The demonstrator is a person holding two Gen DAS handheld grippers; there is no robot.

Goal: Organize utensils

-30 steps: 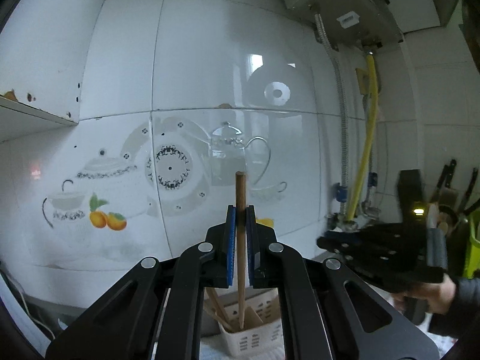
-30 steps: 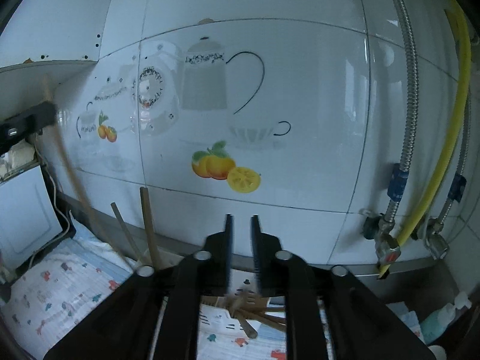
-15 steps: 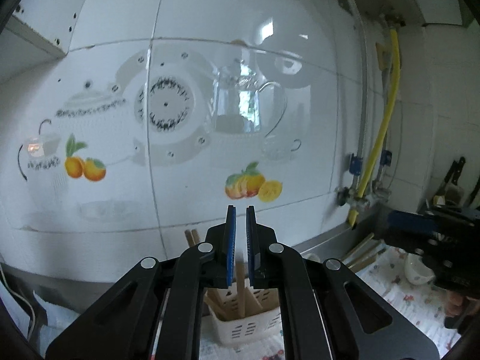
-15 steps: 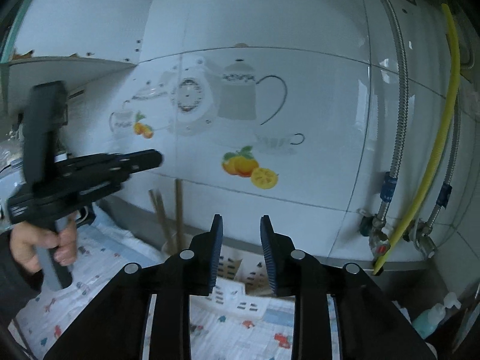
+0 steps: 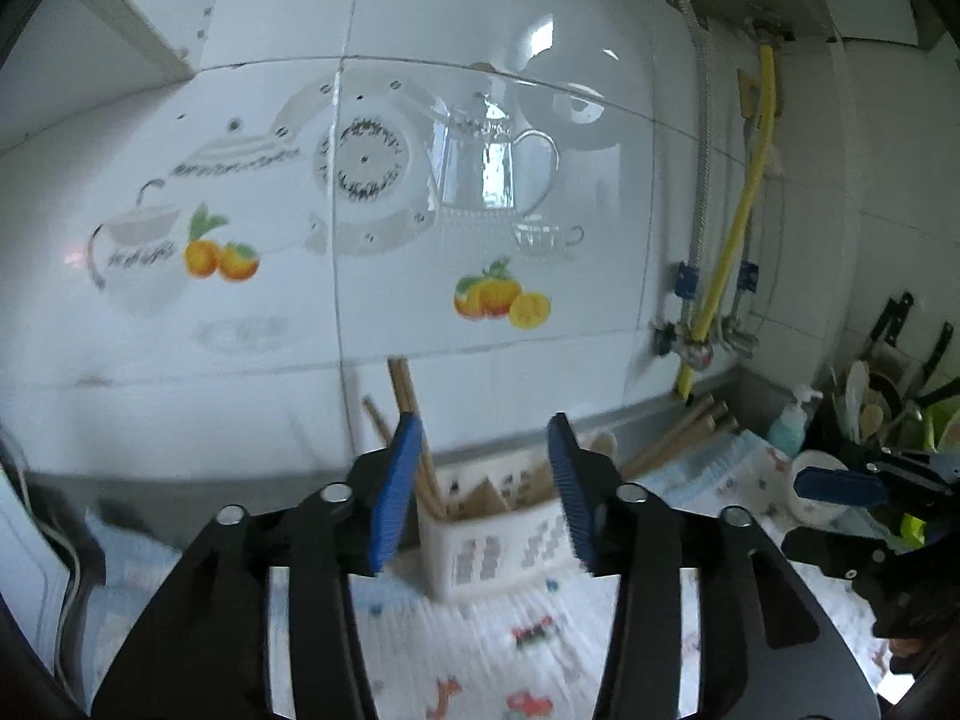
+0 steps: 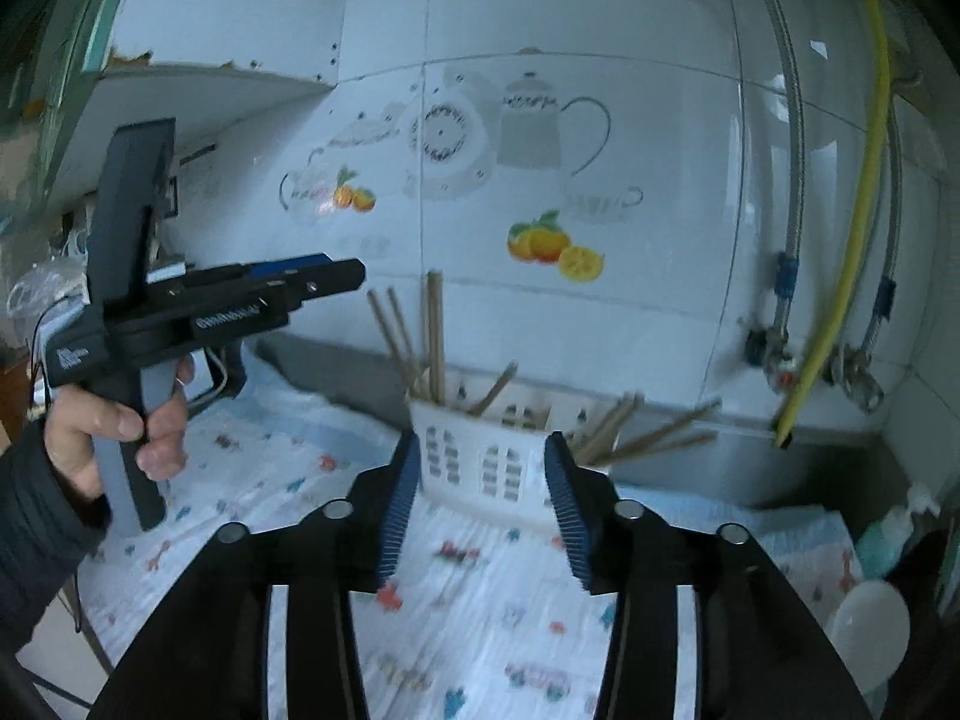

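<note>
A white slotted utensil basket (image 5: 504, 540) (image 6: 480, 462) stands on the patterned cloth against the tiled wall. Several wooden chopsticks (image 5: 405, 402) (image 6: 435, 336) stand upright in its left end; more wooden utensils (image 6: 648, 432) lean out to the right. My left gripper (image 5: 483, 480) is open and empty, just in front of and above the basket. In the right wrist view it (image 6: 336, 273) shows at the left, held in a hand. My right gripper (image 6: 480, 492) is open and empty, facing the basket. It also appears at the right edge of the left wrist view (image 5: 840, 489).
A yellow hose (image 6: 852, 228) and metal pipes with valves (image 6: 774, 354) run down the wall at right. A white bowl (image 5: 816, 486), a soap bottle (image 5: 789, 423) and a rack of kitchen tools (image 5: 882, 402) stand at far right. A white appliance (image 5: 24, 570) sits at left.
My left gripper let go of the chopstick, which now stands in the basket, and opened wide. My right gripper also opened wide. Both views tilted down toward the basket.
</note>
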